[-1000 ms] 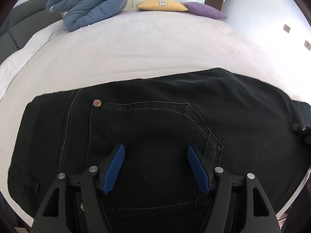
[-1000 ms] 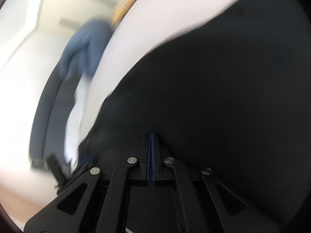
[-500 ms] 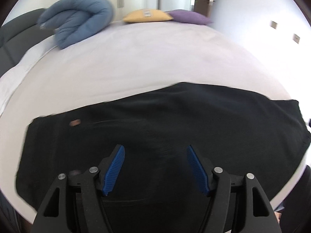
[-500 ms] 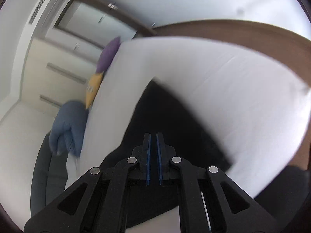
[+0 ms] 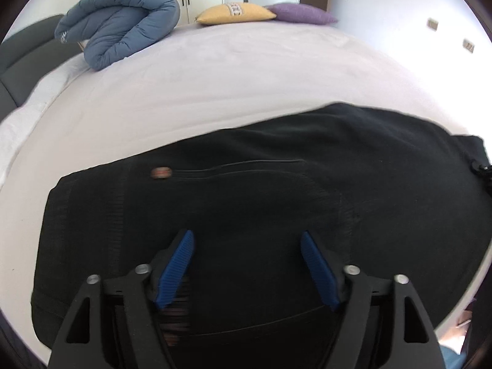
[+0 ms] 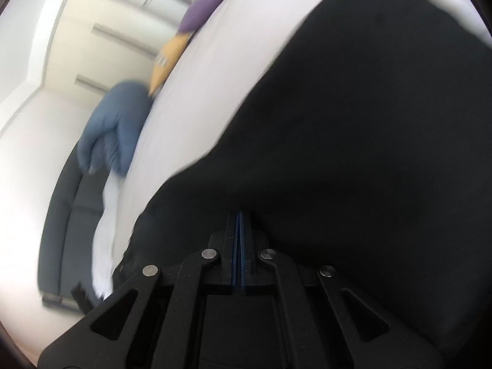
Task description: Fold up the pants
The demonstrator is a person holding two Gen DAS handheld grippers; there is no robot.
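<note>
A: Left wrist view?
B: The left gripper [image 5: 246, 266] hangs with jaws apart above the black denim pants [image 5: 276, 203], spread on the near white bed sheet [image 5: 215, 77].

A: Right wrist view?
B: The right gripper [image 6: 239, 224] has jaws together; whether cloth is caught, I cannot tell. Pants [image 6: 353, 138] fill the right.

Black pants [image 5: 276, 203] flat on bed [image 5: 246, 70]

The left wrist view looks forward over its tongs [image 5: 246, 264], level and fairly close above the black pants [image 5: 276, 200], across the white bed [image 5: 230, 70] toward the far wardrobe. The right wrist view is rolled sideways, sits very near the pants [image 6: 353, 138] and is blurred. Both share the pants, bed, blue duvet [image 5: 120, 27] [image 6: 113, 126], yellow pillow [image 5: 236, 13] [image 6: 167, 58] and purple pillow [image 5: 299, 12] [image 6: 204, 9].
</note>
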